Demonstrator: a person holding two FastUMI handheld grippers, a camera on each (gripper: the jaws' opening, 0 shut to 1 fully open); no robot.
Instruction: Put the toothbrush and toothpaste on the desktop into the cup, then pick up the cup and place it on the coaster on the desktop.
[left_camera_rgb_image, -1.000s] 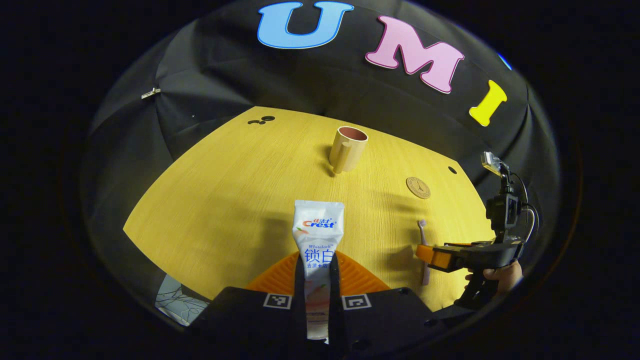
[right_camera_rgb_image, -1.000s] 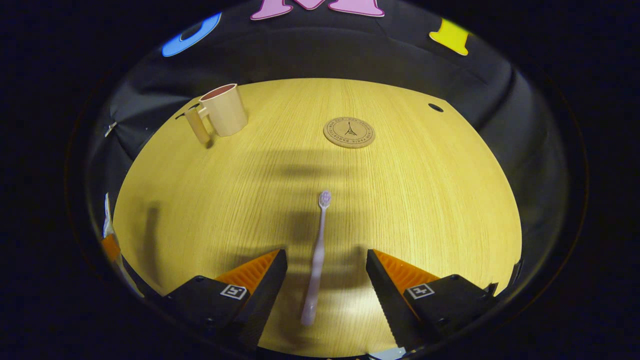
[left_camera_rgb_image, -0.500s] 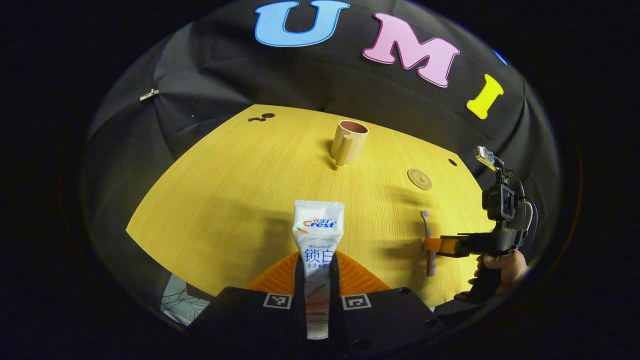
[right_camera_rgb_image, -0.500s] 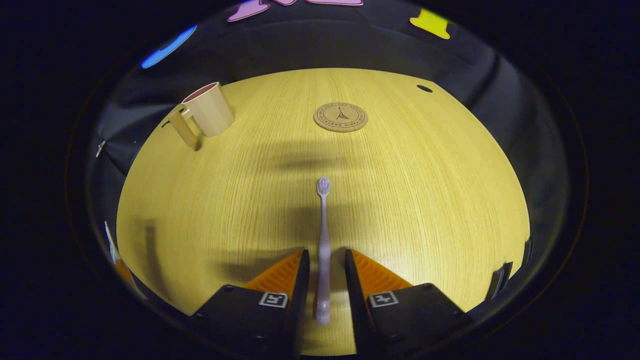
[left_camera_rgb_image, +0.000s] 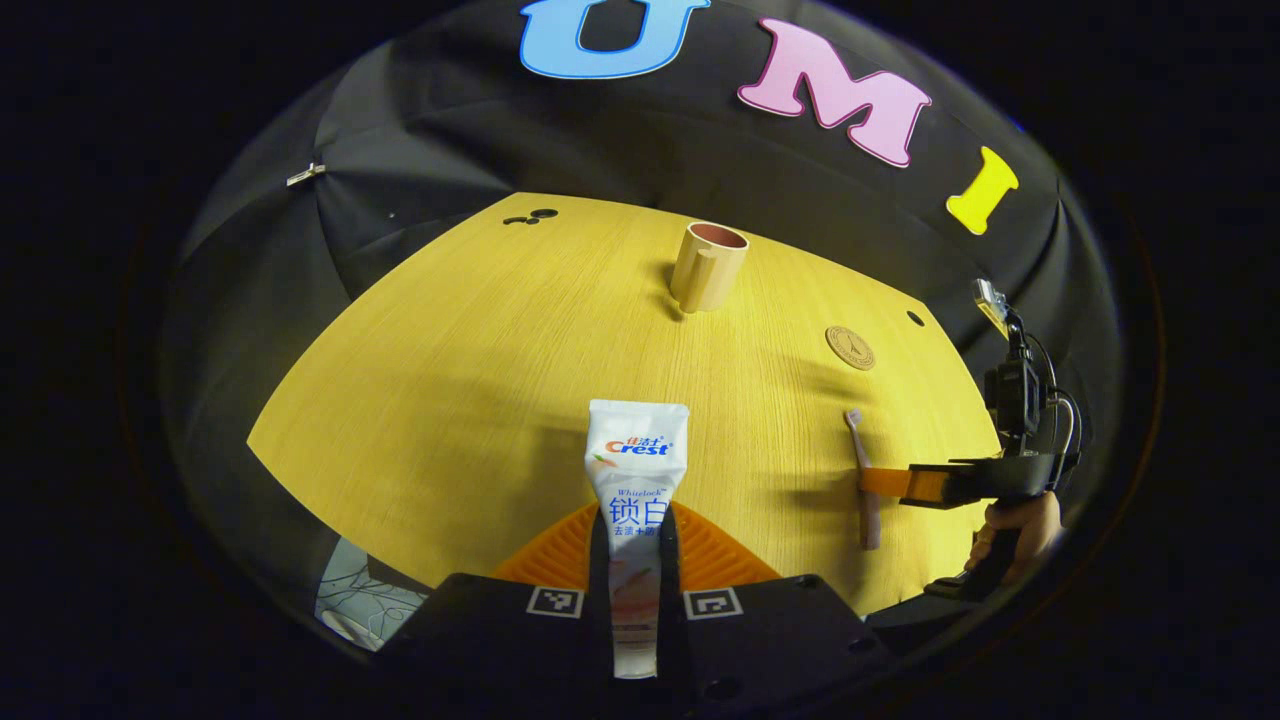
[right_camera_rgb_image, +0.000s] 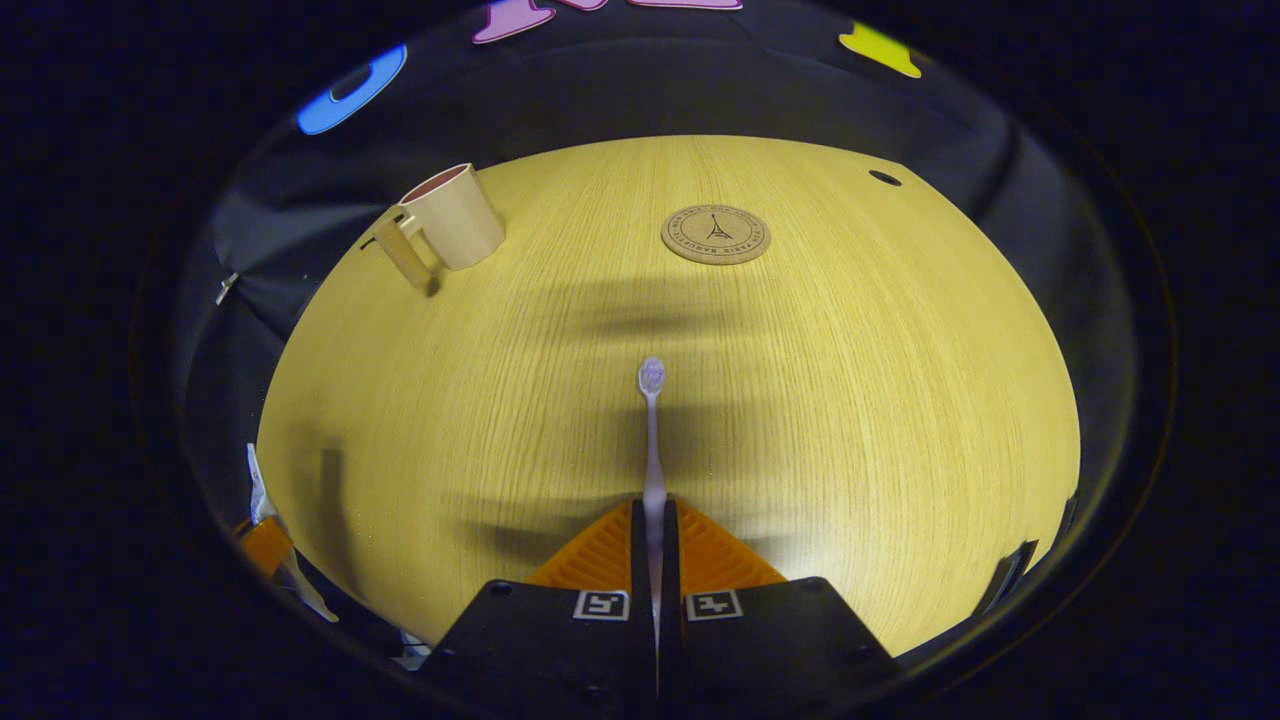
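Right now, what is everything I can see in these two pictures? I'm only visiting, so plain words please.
Desktop: one, yellow wood grain, under everything.
Cup: one, beige with a reddish inside and a handle, upright at the far side of the desktop.
Coaster: one, round, tan, lying flat with nothing on it, to the right of the cup.
Toothpaste: one tube, mostly white, clamped in the left gripper.
Toothbrush: one, pale lilac, head pointing away, clamped in the right gripper.
Left gripper: one, shut on the toothpaste.
Right gripper: one, shut on the toothbrush.
Hand: one, holding the right gripper's grip.
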